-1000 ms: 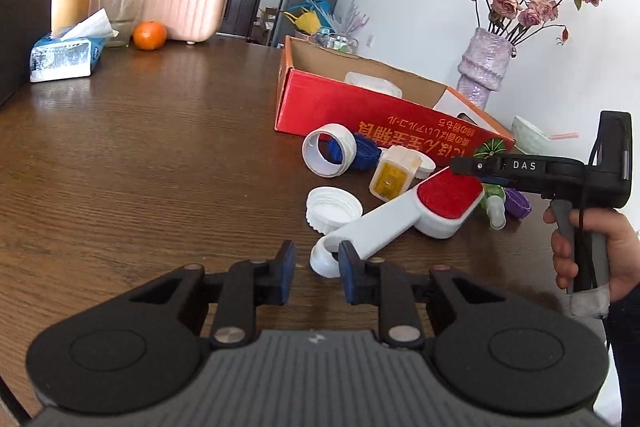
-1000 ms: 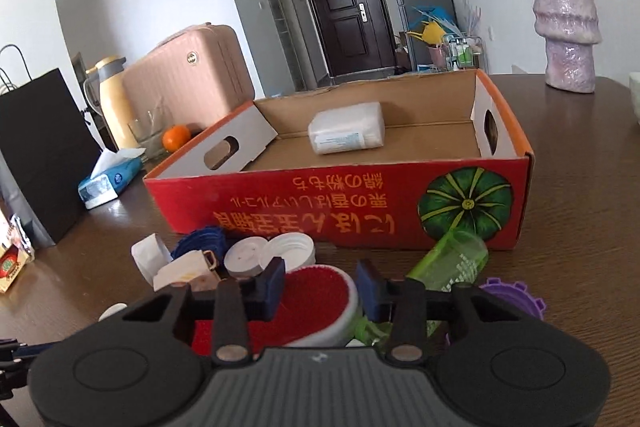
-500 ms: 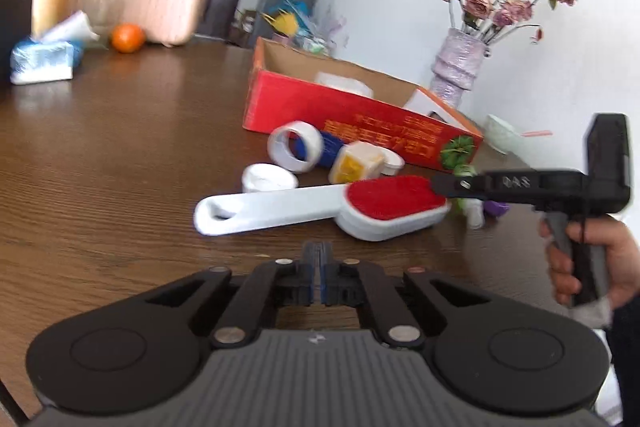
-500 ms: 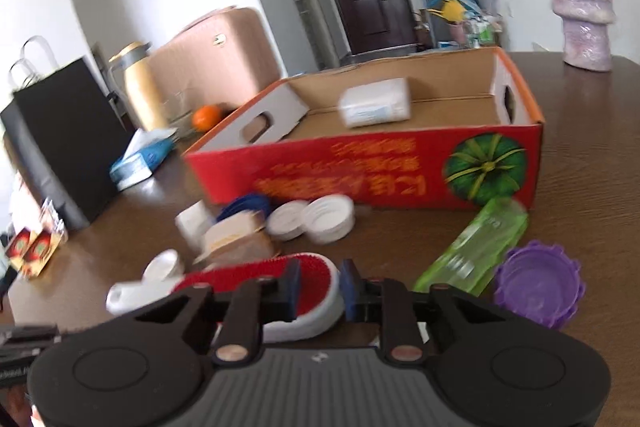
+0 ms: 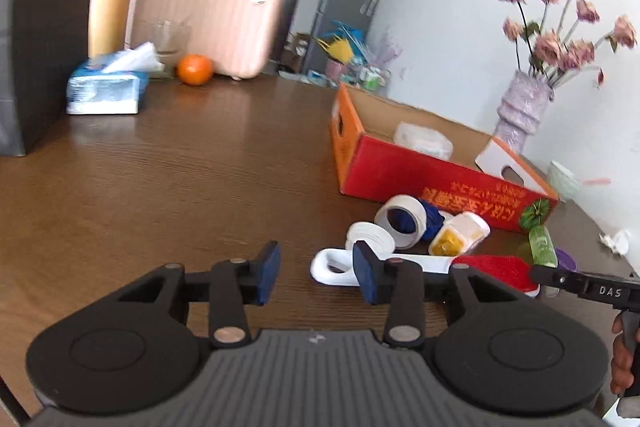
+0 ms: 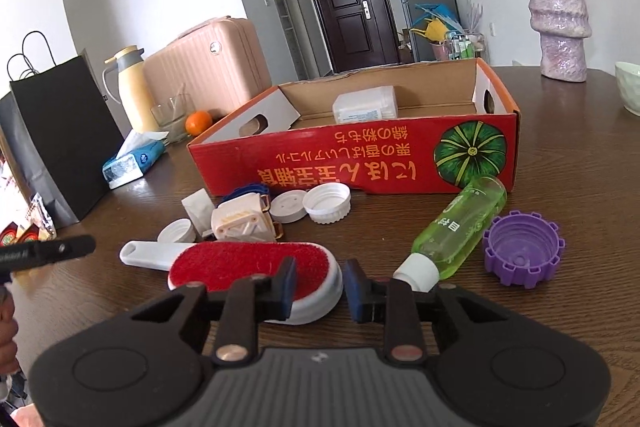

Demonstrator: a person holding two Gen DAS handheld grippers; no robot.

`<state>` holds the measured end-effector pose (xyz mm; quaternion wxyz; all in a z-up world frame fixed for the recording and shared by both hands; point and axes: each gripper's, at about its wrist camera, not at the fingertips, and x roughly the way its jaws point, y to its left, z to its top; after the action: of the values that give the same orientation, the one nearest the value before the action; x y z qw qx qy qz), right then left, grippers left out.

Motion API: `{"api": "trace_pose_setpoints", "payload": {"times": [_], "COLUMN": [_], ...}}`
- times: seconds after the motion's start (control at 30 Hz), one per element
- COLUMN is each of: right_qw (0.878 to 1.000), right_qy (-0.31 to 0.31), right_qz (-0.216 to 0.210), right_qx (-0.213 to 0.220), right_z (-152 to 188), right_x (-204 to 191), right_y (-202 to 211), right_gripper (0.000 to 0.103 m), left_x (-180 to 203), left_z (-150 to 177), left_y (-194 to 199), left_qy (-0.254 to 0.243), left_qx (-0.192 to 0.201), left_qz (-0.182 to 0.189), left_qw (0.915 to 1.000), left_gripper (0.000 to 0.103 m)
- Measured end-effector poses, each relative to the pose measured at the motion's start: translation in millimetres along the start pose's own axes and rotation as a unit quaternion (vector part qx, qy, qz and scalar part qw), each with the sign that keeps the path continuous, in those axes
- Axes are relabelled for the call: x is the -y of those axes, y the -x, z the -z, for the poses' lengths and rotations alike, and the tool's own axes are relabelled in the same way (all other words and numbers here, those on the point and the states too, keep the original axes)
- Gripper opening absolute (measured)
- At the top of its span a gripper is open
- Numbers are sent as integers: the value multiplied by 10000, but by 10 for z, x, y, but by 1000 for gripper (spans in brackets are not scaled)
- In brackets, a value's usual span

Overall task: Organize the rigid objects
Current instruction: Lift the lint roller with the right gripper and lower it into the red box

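A white lint brush with a red pad (image 6: 244,265) lies on the brown table in front of a red cardboard box (image 6: 360,159); it also shows in the left wrist view (image 5: 420,265). My left gripper (image 5: 314,273) is open and empty, just left of the brush's handle loop (image 5: 332,267). My right gripper (image 6: 318,285) is open around the rounded end of the brush head. A green bottle (image 6: 460,227), a purple cap (image 6: 524,247), white lids (image 6: 326,203) and a cream box (image 6: 242,225) lie around it.
A white packet (image 6: 366,109) lies inside the box. A black bag (image 6: 60,143), tissue pack (image 5: 106,91), orange (image 5: 195,69), yellow flask (image 5: 110,11) and pink suitcase (image 5: 208,19) stand at the table's far left. A vase of flowers (image 6: 558,23) stands at the far right.
My left gripper shut, then opened wide, and now sits beside the handle loop. The brush turned to lie crosswise. My right gripper narrowed, then opened around the brush head.
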<state>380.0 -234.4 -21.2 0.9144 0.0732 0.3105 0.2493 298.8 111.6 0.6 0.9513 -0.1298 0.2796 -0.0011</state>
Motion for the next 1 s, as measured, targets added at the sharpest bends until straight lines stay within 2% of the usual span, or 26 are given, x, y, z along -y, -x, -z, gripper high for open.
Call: {"api": "trace_pose_setpoints", "payload": {"times": [0.1, 0.2, 0.23, 0.37, 0.57, 0.63, 0.7, 0.83, 1.0], "right_qw": [10000, 9999, 9999, 9998, 9973, 9945, 9938, 9943, 9921], "right_qy": [-20, -89, -90, -147, -700, -958, -1050, -1017, -1173], "right_qz": [18, 15, 11, 8, -221, -407, -339, -245, -254], "right_qx": [48, 86, 99, 135, 97, 58, 95, 191, 355], "right_z": [16, 25, 29, 31, 41, 55, 85, 218, 537], "right_x": [12, 34, 37, 44, 163, 192, 157, 55, -32], "right_y": [2, -5, -7, -17, -46, -64, -42, 145, 548], "right_gripper": [28, 32, 32, 32, 32, 28, 28, 28, 28], "left_x": [-19, -74, -81, -130, -154, -156, -188, -179, -101], "left_z": [-5, 10, 11, 46, 124, 155, 195, 345, 579], "left_y": [-171, -295, -317, -350, -310, -260, -210, 16, 354], "left_qy": [39, 188, 201, 423, 653, 730, 897, 1066, 1112], "left_qx": [-237, -315, -345, -379, -249, -220, -325, -349, -290], "left_qz": [116, 221, 219, 284, 297, 335, 459, 471, 529], "left_qw": [9996, 9991, 9990, 9980, 9971, 9965, 9944, 9926, 9920], "left_gripper": [21, 20, 16, 16, 16, 16, 16, 16, 16]}}
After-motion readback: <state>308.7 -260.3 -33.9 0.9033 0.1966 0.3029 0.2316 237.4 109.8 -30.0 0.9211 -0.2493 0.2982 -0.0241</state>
